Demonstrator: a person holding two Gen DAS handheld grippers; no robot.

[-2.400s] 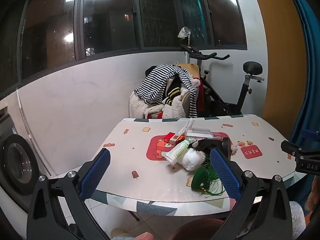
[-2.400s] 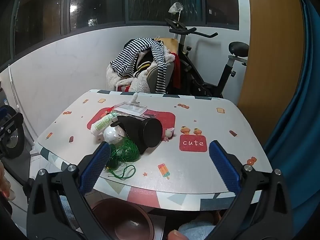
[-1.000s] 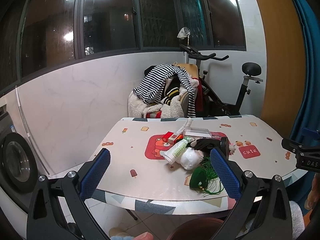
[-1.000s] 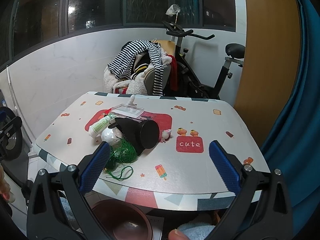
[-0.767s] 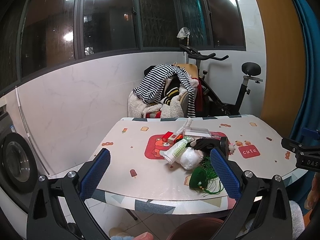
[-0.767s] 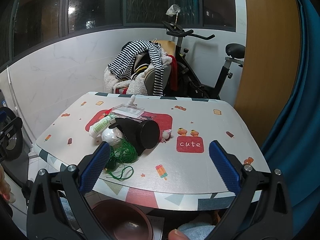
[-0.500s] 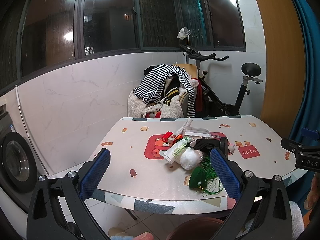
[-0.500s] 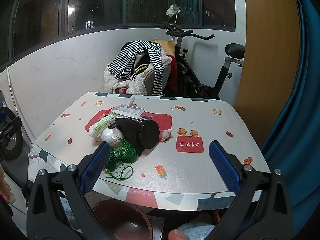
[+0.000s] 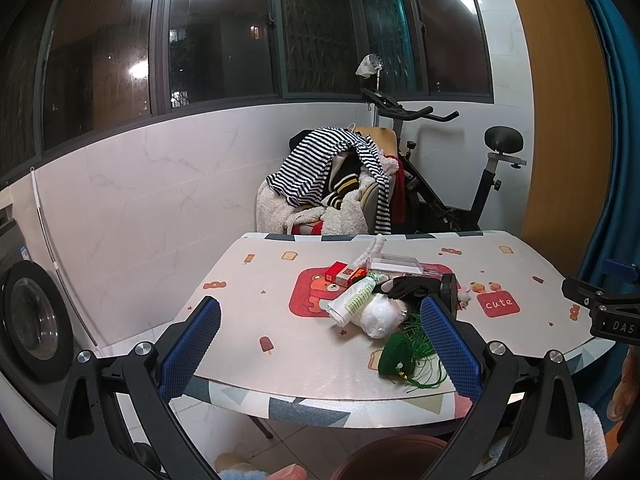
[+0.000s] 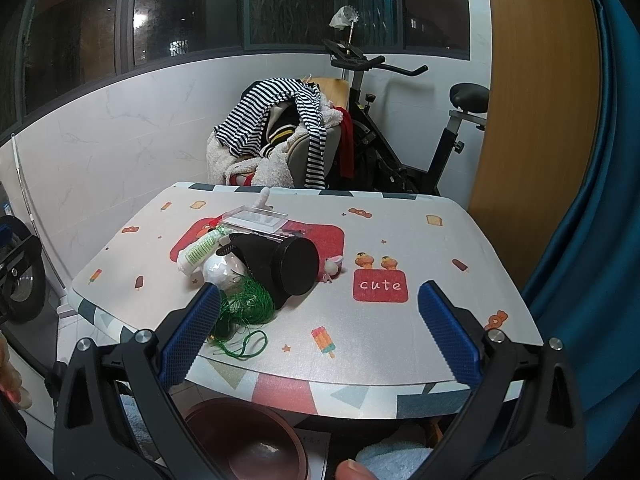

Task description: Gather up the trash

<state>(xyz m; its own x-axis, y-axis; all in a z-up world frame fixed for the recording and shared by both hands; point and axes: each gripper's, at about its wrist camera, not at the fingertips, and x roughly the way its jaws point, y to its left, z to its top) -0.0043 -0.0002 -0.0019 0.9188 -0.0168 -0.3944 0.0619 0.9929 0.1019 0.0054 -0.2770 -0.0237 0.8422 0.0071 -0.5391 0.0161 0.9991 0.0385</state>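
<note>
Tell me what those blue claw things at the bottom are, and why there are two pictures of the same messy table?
Those are grabbing tools. A person holds one in each hand, and each carries a little camera looking out between its jaws. One picture comes from the left gripper, the other from the right gripper. Both stand wide open and hold nothing. They face a cartoon-print table with a small trash pile: a tangle of green string, a crumpled white wad, a black tube-shaped container on its side, a white and green tube and a clear plastic box. A brown bin waits under the near edge.
</note>
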